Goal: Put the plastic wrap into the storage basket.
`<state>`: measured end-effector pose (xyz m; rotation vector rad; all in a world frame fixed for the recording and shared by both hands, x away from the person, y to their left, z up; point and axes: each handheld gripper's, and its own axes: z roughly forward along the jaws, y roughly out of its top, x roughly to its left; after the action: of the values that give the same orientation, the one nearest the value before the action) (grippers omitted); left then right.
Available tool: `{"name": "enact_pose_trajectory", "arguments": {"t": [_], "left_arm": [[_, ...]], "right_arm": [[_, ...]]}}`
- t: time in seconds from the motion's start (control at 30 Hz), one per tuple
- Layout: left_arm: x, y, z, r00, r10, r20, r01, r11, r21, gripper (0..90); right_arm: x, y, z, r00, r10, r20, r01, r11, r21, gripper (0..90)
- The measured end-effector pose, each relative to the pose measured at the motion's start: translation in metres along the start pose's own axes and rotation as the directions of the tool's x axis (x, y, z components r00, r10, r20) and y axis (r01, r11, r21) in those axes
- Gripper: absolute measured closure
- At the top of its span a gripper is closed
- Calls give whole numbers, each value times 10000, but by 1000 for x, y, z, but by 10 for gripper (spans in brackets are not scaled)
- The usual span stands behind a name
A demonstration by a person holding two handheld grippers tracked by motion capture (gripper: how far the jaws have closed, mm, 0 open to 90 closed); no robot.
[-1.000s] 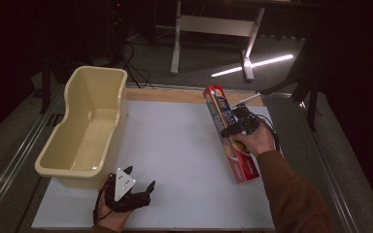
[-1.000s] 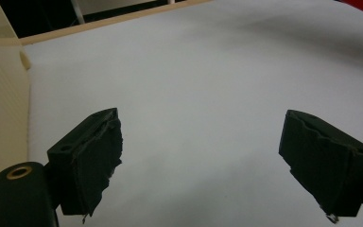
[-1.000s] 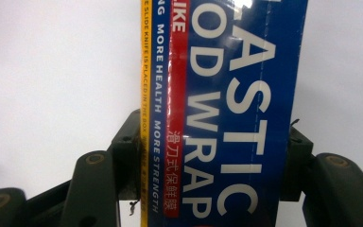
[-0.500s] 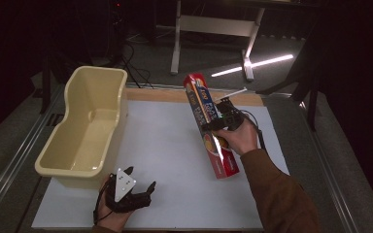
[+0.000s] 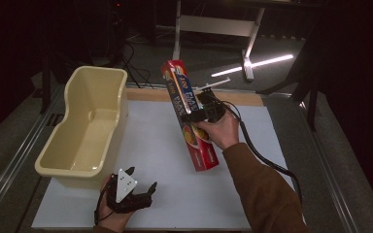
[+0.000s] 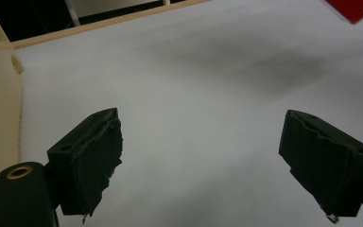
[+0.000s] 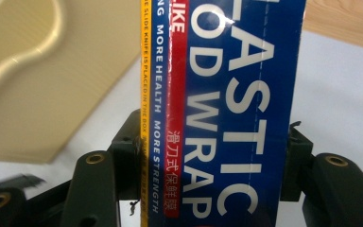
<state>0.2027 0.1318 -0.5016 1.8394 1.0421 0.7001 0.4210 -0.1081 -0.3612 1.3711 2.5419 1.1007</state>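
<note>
A long red and blue plastic wrap box hangs above the white table top, tilted with its far end higher. My right gripper is shut on its middle. In the right gripper view both jaws press the sides of the plastic wrap box, whose blue face reads PLASTIC WRAP. A cream plastic tub stands at the table's left, seen again as the tub behind the box. My left gripper rests near the front edge, just right of the tub's near corner. Its jaws stand wide apart around my left gripper midpoint, with bare table between them.
The white table top has a wooden strip along its far edge. A black cable trails from the right gripper over the sleeve. Metal stand legs rise on the floor beyond the table.
My right gripper has carried the plastic wrap box up and to the left, from the table's right side toward the middle. The left gripper has kept still.
</note>
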Motion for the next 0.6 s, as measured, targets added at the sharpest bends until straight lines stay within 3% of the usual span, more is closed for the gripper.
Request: {"name": "enact_pose_trajectory", "arguments": {"t": [0.3,0.4,0.6], "left_arm": [[-5,-1,1,9998,215,-16,-215,9998,-16,140],[-5,-1,1,9998,201,-21,-201,9998,-42,140],[-4,0,-1,9998,181,-66,-182,9998,-128,140]], "right_arm": [[14,21,11,9925,789,-935,-836,9954,-469,423],[22,26,17,9952,607,-763,-640,9971,-412,424],[33,36,25,9925,644,-1036,-705,9959,-568,423]]}}
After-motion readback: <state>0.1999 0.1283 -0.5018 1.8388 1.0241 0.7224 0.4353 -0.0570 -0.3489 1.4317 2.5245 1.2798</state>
